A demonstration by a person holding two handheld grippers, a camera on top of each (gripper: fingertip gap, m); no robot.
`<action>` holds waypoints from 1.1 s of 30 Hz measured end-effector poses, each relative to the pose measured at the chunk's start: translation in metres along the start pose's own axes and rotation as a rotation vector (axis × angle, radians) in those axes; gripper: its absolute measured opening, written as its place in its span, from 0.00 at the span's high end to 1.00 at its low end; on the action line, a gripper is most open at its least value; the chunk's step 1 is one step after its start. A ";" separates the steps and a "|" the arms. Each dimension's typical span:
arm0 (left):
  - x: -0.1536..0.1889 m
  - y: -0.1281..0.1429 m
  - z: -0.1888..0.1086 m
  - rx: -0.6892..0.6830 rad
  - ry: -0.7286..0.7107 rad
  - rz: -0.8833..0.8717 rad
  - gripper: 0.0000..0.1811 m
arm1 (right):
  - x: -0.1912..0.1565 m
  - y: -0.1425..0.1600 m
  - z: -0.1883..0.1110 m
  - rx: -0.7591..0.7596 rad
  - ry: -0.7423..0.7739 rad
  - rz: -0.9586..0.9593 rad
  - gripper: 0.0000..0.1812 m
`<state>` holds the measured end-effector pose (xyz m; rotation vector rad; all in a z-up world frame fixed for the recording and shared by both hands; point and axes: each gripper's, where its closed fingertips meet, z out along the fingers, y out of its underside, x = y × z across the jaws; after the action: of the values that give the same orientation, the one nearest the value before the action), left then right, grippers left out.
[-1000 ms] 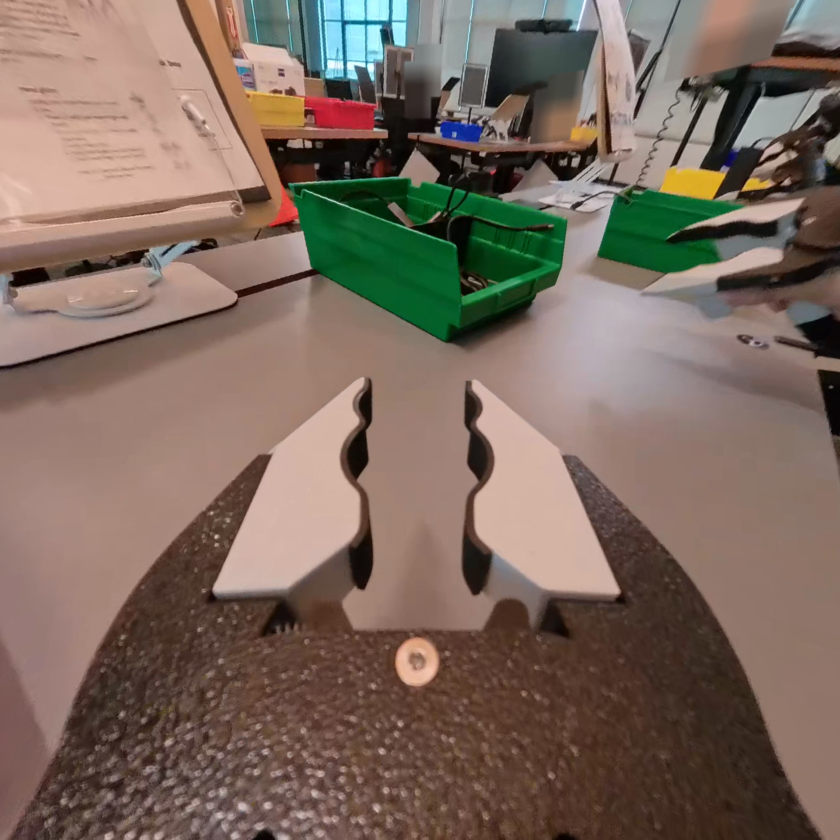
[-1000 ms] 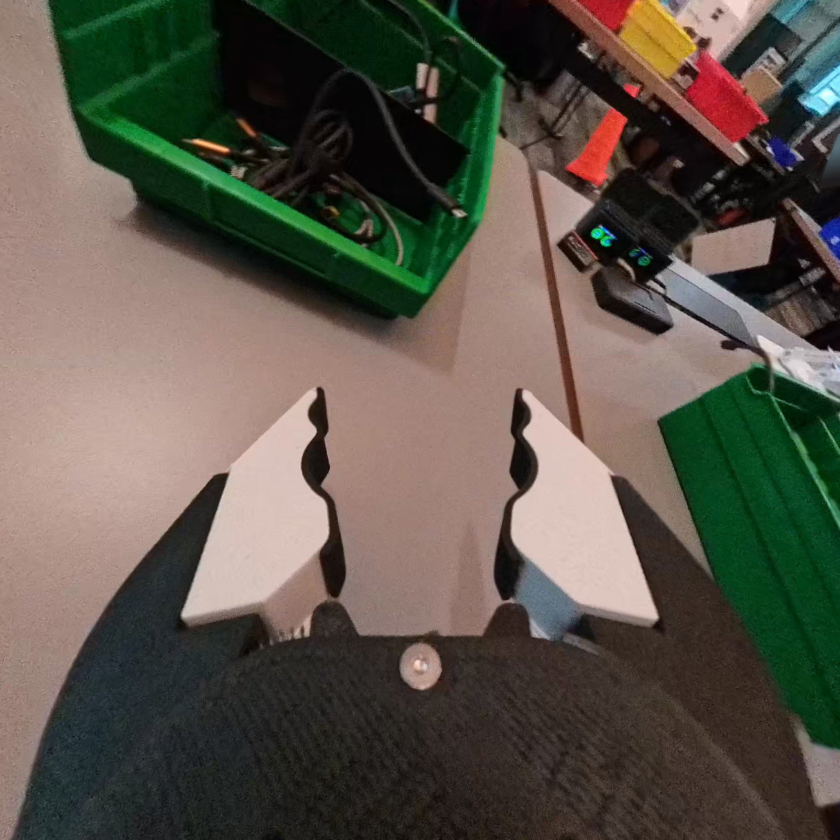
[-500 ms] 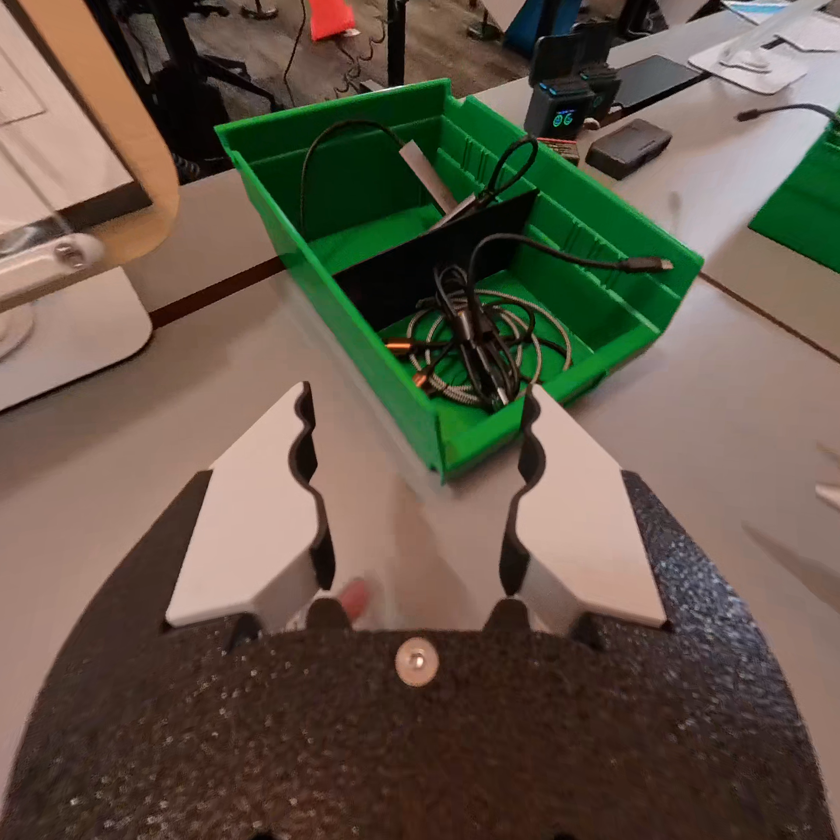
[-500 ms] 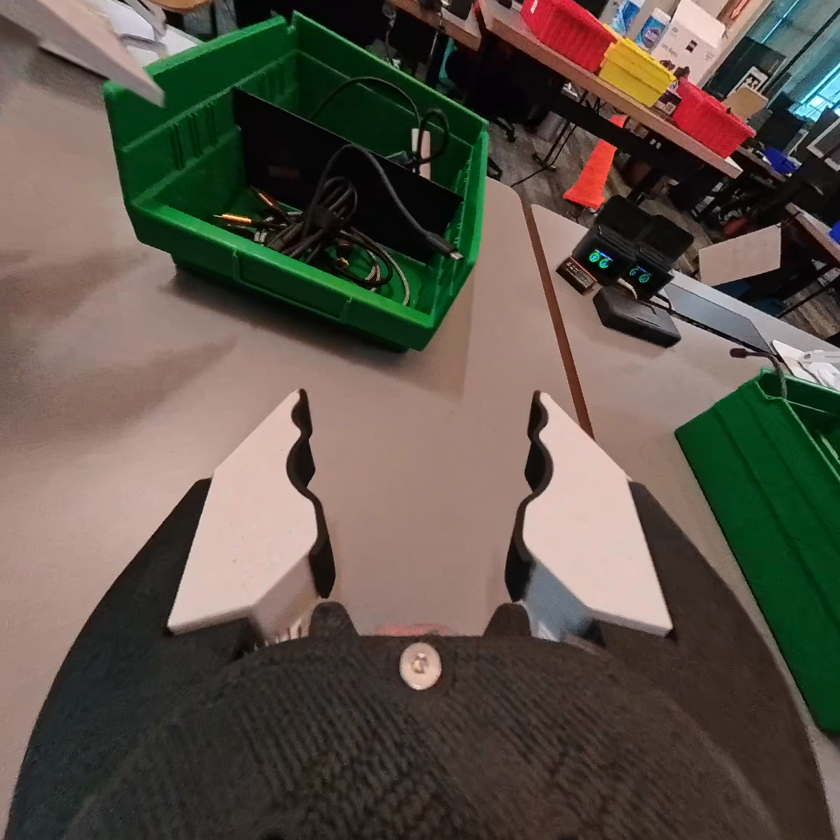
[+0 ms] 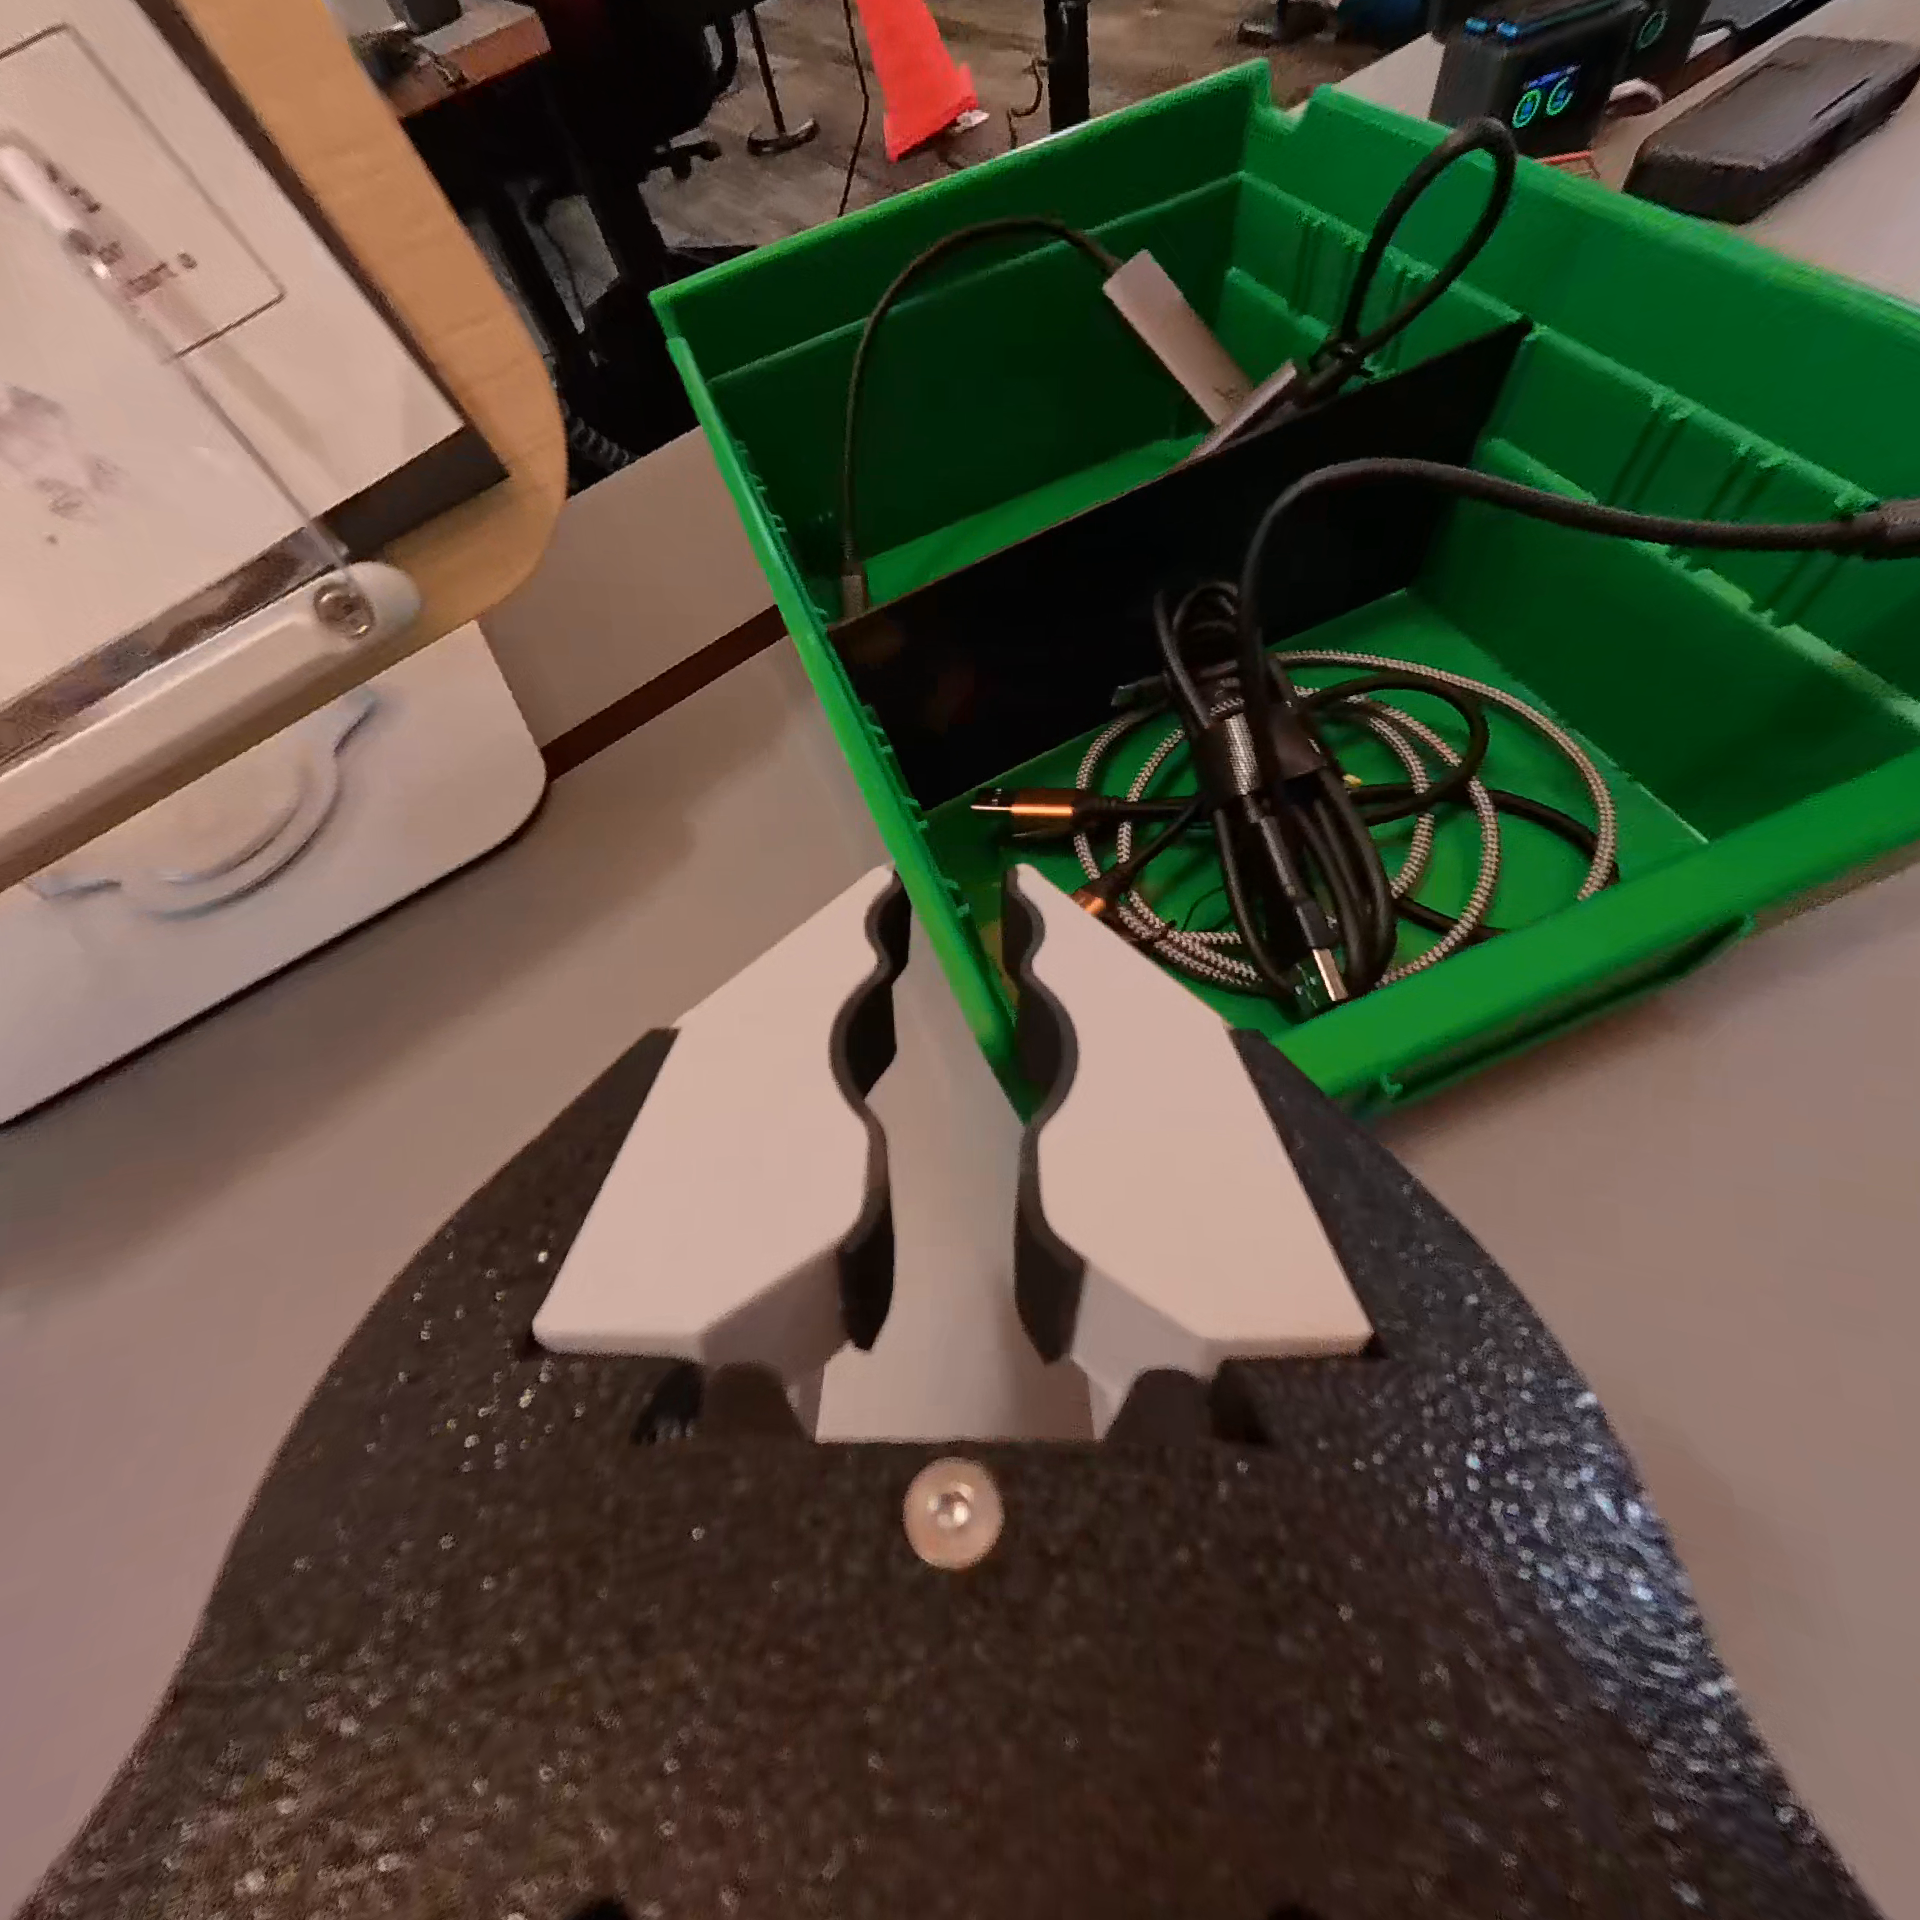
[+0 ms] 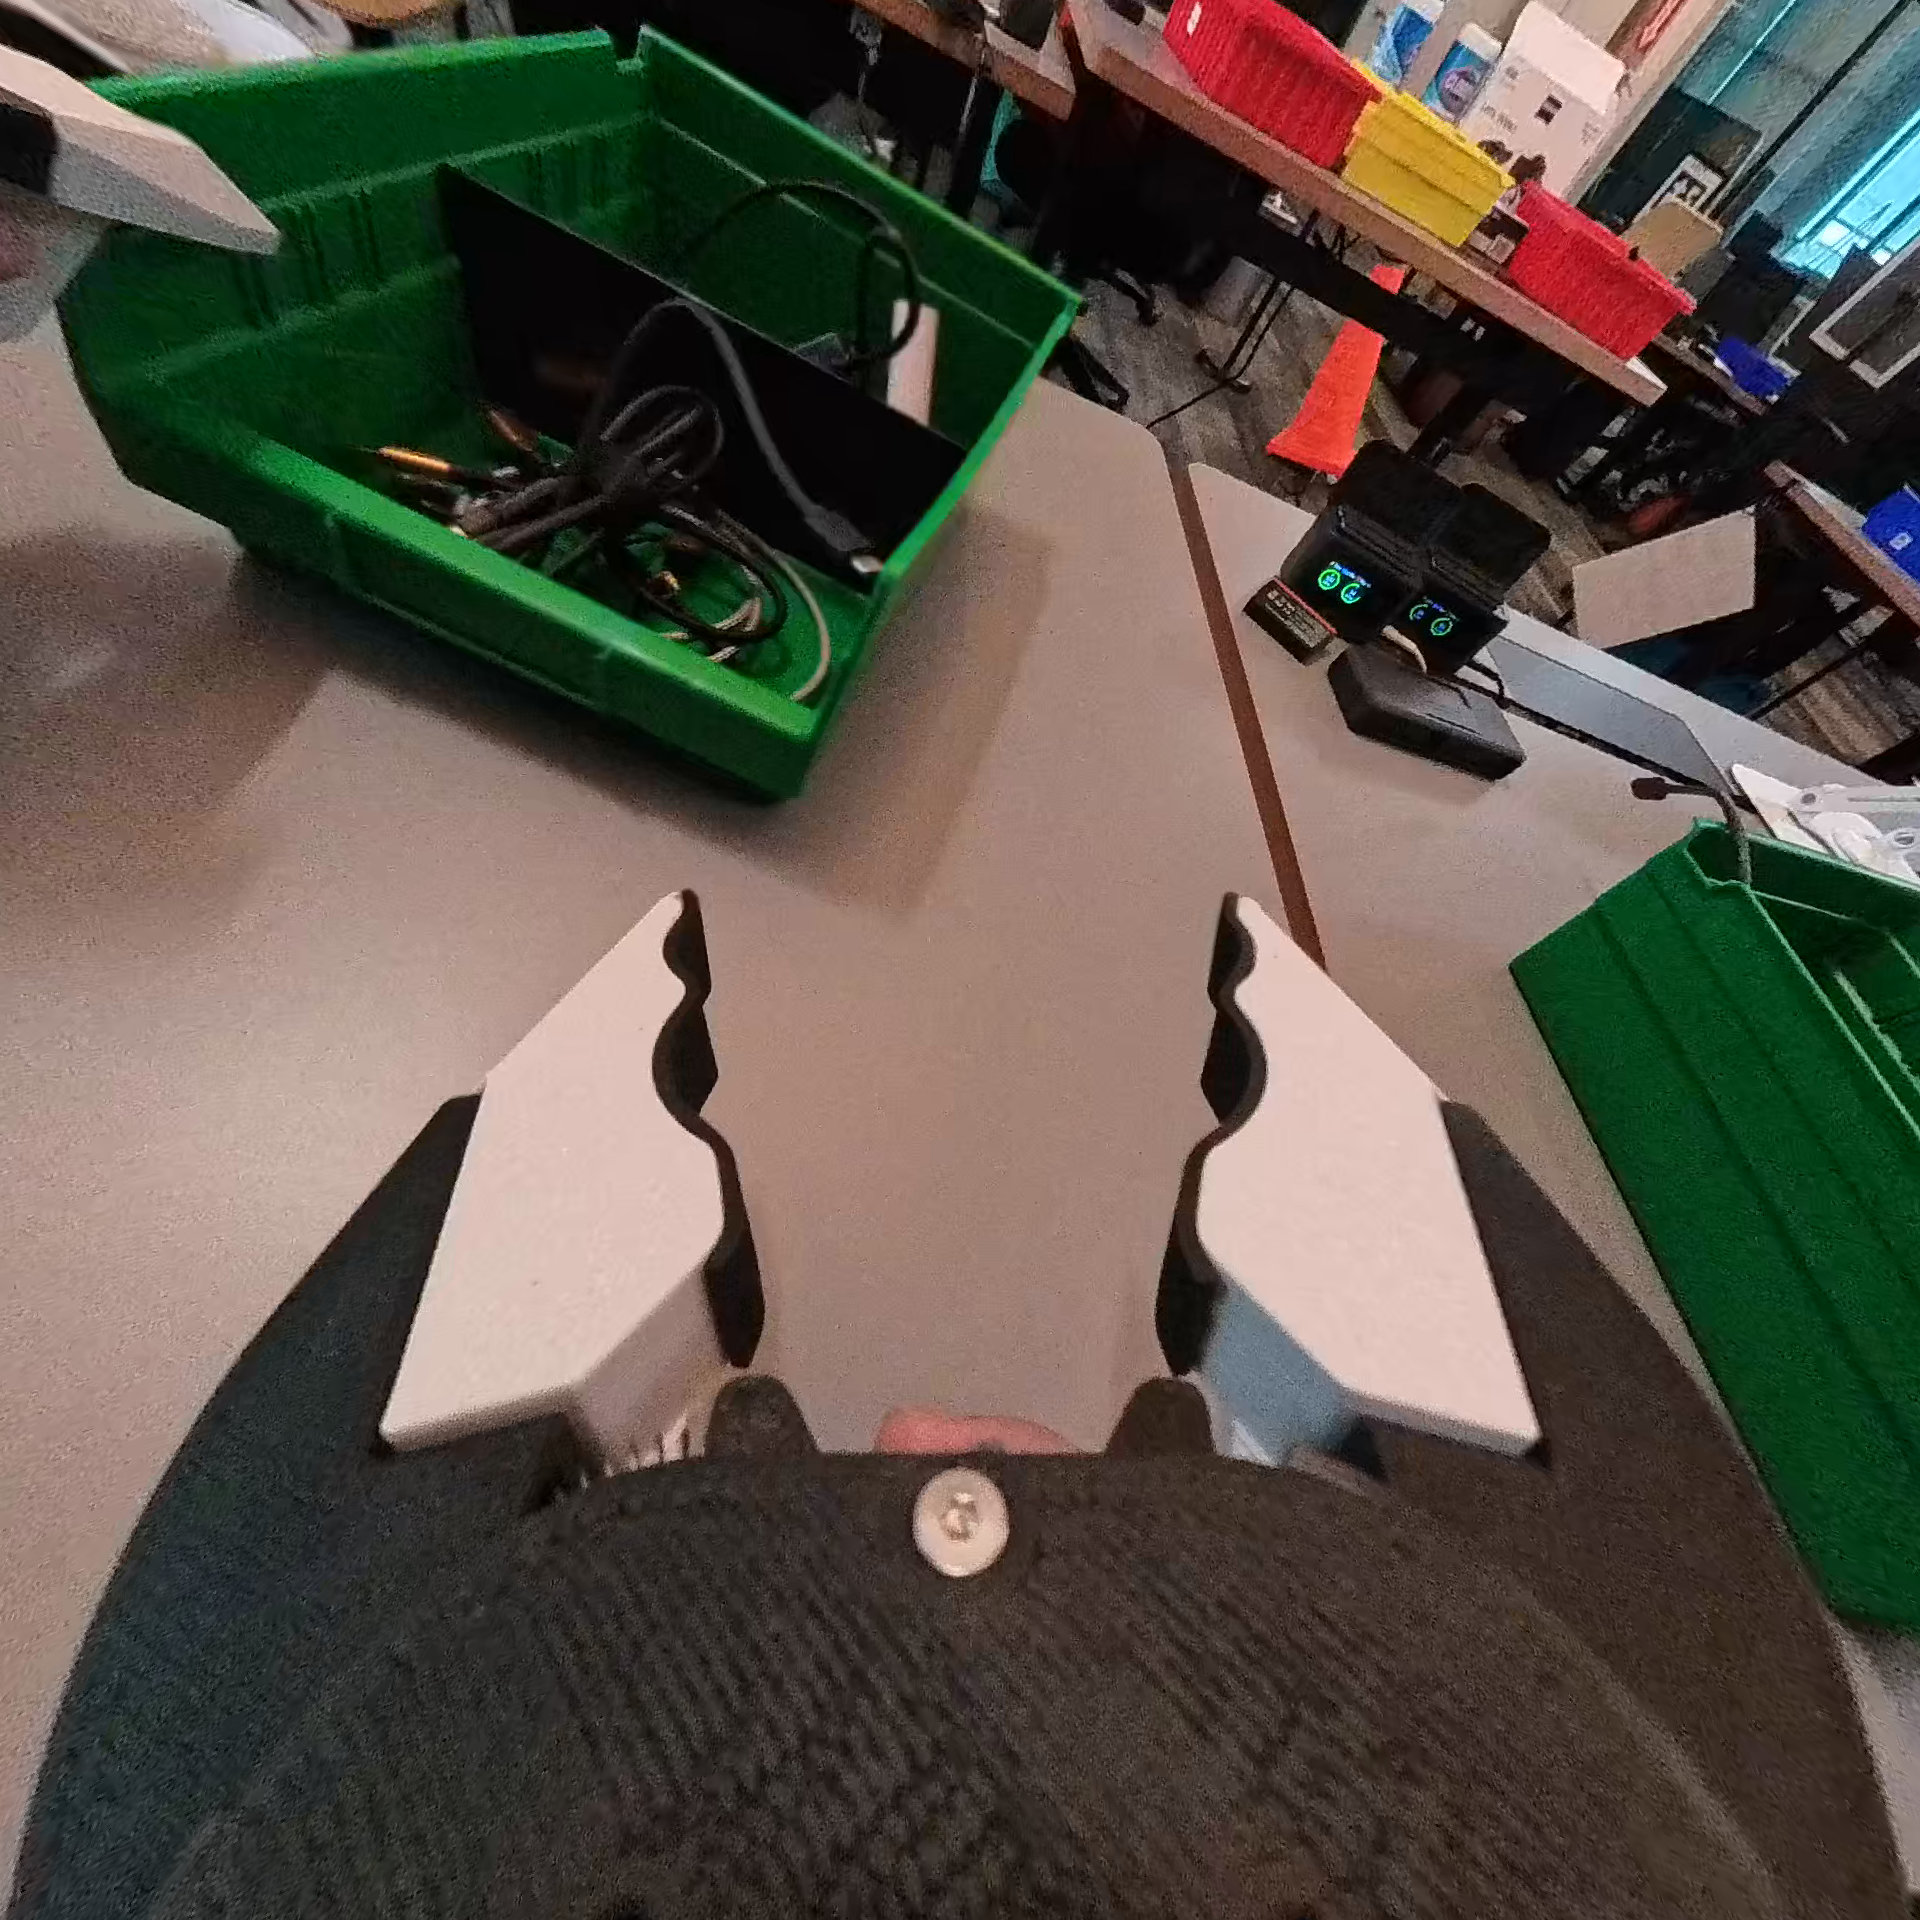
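Observation:
A green bin (image 5: 1558, 1003) stands on the grey table, split by a black divider (image 5: 1143, 623). Its near compartment holds a tangle of black and braided cables (image 5: 1288, 831); the far one holds a white adapter with a cable (image 5: 1174, 312). My left gripper (image 5: 954, 894) has its jaws closed to a narrow gap on the bin's left side wall near the front corner. My right gripper (image 6: 956, 914) is open and empty above bare table, short of the bin (image 6: 582, 644). One left fingertip (image 6: 135, 177) shows over the bin's corner in the right wrist view.
A white document stand (image 5: 260, 831) sits left of the bin. A second green bin (image 6: 1745, 1195) is at the right. Black charger boxes (image 6: 1392, 592) and a flat black box (image 6: 1423, 717) lie beyond a table seam (image 6: 1247, 727). Red and yellow bins (image 6: 1423, 156) are on far tables.
My left gripper moved forward and down to the bin and closed its jaws from wide open onto the bin's left wall. My right gripper stayed open and drew back a little.

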<state>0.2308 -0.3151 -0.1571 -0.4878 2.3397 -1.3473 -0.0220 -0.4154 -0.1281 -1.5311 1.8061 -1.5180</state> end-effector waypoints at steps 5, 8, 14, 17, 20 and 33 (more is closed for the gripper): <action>-0.019 0.021 -0.036 0.069 0.081 0.012 0.92 | -0.002 -0.004 -0.005 0.017 -0.004 -0.006 0.47; -0.038 0.040 -0.069 0.126 0.138 -0.017 0.93 | -0.013 -0.010 -0.007 0.036 -0.036 -0.015 0.46; -0.090 0.095 -0.160 0.154 0.081 0.005 0.97 | -0.079 -0.057 -0.031 0.185 -0.245 0.018 0.40; -0.111 0.122 -0.205 0.183 0.024 -0.010 0.97 | -0.143 -0.089 -0.055 0.234 -0.441 0.060 0.39; -0.128 0.141 -0.240 0.232 -0.036 -0.074 0.97 | -0.207 -0.125 -0.072 0.260 -0.613 0.025 0.37; -0.140 0.154 -0.264 0.276 -0.063 -0.143 0.98 | -0.444 -0.287 0.037 -0.006 -0.851 0.132 0.41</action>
<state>0.2039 0.0203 -0.1479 -0.6095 2.0583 -1.6646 0.3164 -0.0130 -0.0604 -1.6560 1.3500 -0.6199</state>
